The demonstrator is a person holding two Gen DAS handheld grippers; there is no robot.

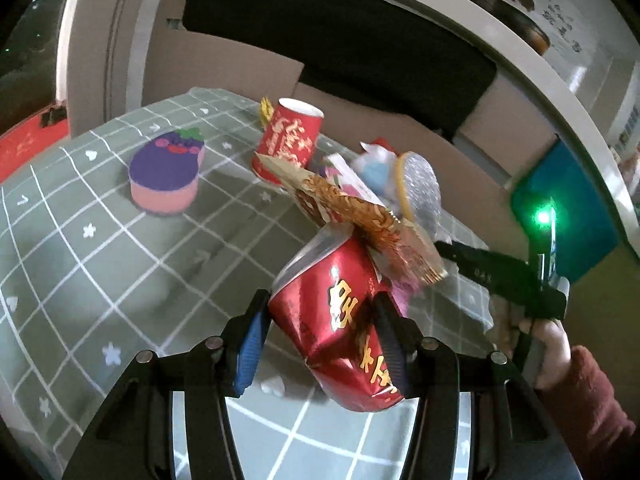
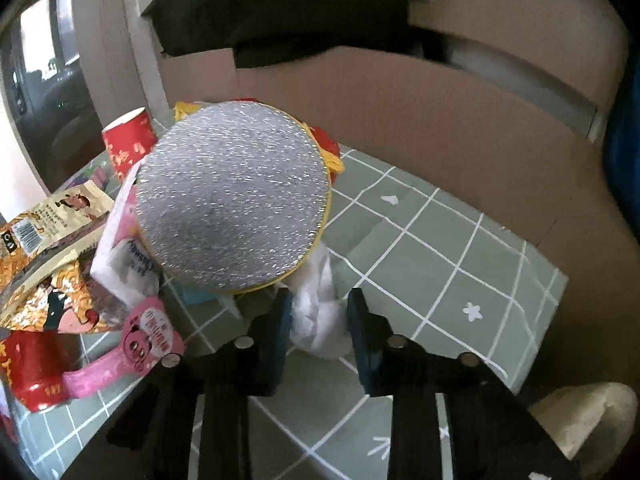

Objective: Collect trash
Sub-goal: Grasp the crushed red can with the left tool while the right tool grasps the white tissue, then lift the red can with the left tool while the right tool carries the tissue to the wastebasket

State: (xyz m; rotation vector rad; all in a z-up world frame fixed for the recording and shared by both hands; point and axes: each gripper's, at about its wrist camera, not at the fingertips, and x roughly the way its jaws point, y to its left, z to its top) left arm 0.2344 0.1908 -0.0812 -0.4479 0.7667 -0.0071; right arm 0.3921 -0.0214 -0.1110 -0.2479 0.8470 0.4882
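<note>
Left claw (image 1: 320, 344) grips red cup (image 1: 344, 320), mouth tilted toward 11 o'clock; right claw (image 2: 318, 320) pinches white plastic (image 2: 316, 316) above tabletop (image 2: 440, 248).

A home: patterned tablecloth (image 1: 80, 240), cardboard boxes (image 2: 400, 120), snack litter.

The left gripper (image 1: 320, 344) clamps a crushed red cup (image 1: 340, 320) above the checked tablecloth (image 1: 100, 260), near 1 purple sponge (image 1: 166, 172).
</note>
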